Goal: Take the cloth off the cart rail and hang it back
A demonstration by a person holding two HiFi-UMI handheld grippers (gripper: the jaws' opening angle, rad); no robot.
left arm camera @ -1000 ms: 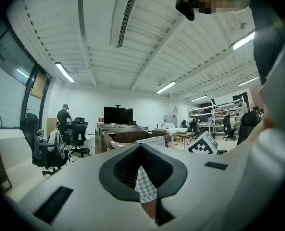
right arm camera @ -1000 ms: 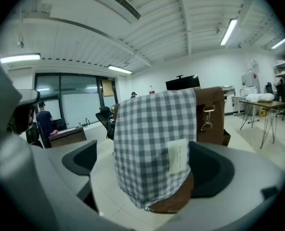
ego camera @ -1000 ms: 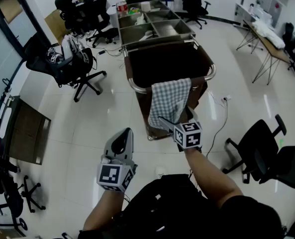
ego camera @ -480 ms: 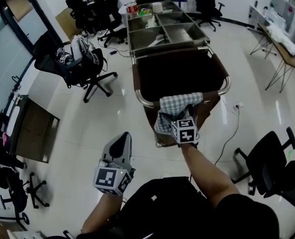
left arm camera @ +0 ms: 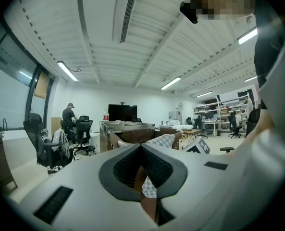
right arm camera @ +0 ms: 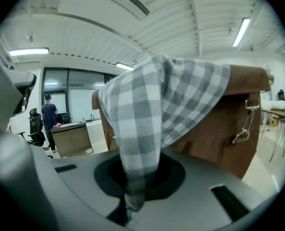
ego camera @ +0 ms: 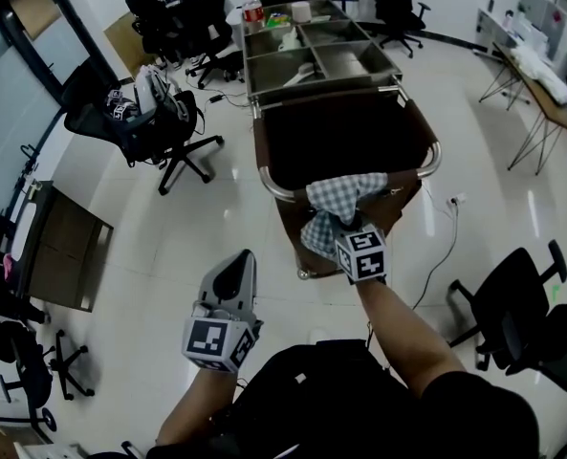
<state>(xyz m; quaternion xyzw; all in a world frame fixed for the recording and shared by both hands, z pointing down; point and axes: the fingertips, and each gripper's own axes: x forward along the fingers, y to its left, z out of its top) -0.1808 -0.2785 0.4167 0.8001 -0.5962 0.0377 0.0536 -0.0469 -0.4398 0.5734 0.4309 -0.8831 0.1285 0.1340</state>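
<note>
Cart bin (ego camera: 340,132) dark inside, checked cloth (ego camera: 346,195) draped on rail (ego camera: 272,184), clamped by right gripper (ego camera: 343,229) (agape earlier), left gripper (ego camera: 237,262) clenched empty.

Draped chair (ego camera: 130,113): stood toward the floor's left edge.
Wooden cabinet (ego camera: 58,247): sat at the floor's left edge.
Black chair (ego camera: 512,304): stood near its right edge.

Left gripper (left arm camera: 141,146), jaws seemingly together (tips meeting), checked cloth (left arm camera: 163,140) draped on cart (left arm camera: 128,129) beyond
</note>
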